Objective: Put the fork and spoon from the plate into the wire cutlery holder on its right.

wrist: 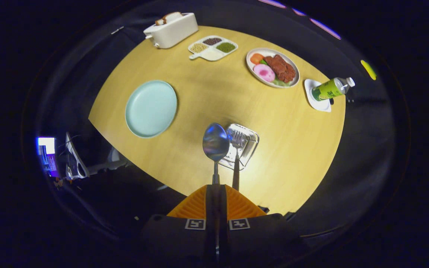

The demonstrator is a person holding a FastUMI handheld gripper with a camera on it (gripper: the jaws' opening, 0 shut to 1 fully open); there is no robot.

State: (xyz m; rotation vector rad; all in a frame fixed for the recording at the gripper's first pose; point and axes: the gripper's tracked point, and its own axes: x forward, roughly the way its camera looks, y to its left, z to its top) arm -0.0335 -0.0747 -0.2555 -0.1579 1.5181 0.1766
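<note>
1. A round, pale wooden worktop (207, 100) is seen from high above, inside a dark booth.
2. An empty light-blue plate (151, 108) lies on the worktop, with a wire cutlery holder (245, 146) well apart to its right.
3. Further back are set a white toaster (171, 29), a divided dish of grains (213, 47), a plate of food (273, 67) and a green bottle (331, 88) on a small white dish.
4. The gripper (216, 188) is held above the near edge of the worktop, its fingers (237, 204) pressed together on the handle of the spoon (215, 142).
5. The spoon's bowl stands out just ahead of the fingers, beside the holder's left rim as seen from here.
6. The fork (236, 163) is seen just right of the spoon, its tines over the holder's opening; whether it is also pinched cannot be told.
7. Both pieces are judged light, stiff and slippery polished metal, best taken by the handle, where a loose pinch could let them swivel.
8. The holder is judged light and easily nudged.
</note>
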